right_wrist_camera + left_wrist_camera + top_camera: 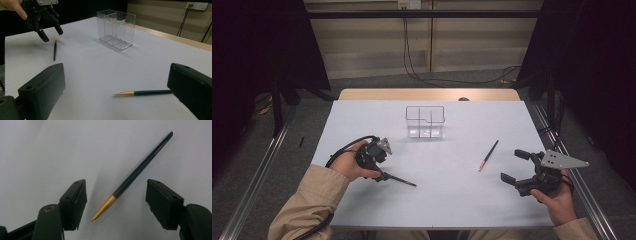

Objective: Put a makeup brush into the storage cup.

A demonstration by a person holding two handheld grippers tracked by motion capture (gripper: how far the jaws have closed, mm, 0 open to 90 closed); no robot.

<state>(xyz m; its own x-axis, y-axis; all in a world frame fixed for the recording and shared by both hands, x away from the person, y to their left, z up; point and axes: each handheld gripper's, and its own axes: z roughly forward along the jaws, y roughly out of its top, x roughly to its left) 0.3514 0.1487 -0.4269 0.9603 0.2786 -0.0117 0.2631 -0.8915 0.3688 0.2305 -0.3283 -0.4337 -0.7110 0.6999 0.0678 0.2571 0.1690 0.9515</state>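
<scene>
Currently left gripper point(116, 202) jaws spread, straddling pen point(136, 172) on bench point(37, 150), pads not touching. Pen looks light, rigid, smooth, likely to roll; best pinch across dark barrel mid-length, not gold tip. Right gripper point(515, 166) spread, nothing held, near second pen point(488, 155).

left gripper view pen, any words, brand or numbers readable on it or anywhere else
"AMORTALS", as best it reads, in small pale letters on the dark barrel of the pen between the left gripper's open jaws; the last letter is blurred.
Other pen: no lettering legible.
Clear box: no lettering.
</scene>
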